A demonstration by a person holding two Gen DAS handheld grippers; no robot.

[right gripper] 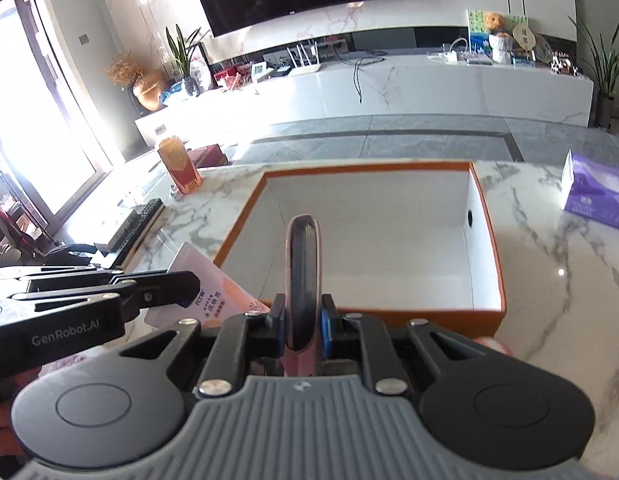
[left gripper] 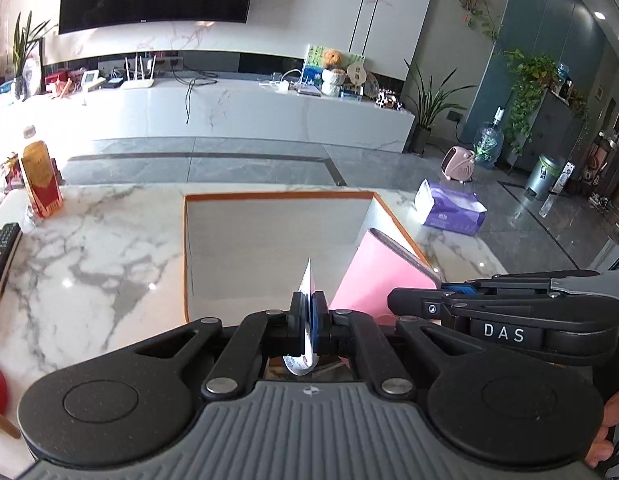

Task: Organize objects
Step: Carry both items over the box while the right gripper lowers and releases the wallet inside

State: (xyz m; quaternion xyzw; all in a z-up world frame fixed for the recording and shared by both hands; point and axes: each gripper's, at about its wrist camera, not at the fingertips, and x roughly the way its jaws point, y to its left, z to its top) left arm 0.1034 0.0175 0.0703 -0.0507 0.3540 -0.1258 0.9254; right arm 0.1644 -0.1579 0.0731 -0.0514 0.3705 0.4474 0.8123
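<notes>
Each camera rides close behind its own gripper, tilted down over the marble table (left gripper: 89,248). Both face the orange-rimmed box (right gripper: 485,240), TV wall beyond, and see each other's gripper sideways.

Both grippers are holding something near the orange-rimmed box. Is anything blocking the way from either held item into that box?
Nothing visible. The right gripper is shut on a pink notebook, the left gripper on a thin pink-and-white packet. Both sit at the near rim of the open box, whose visible white interior is bare.
</notes>
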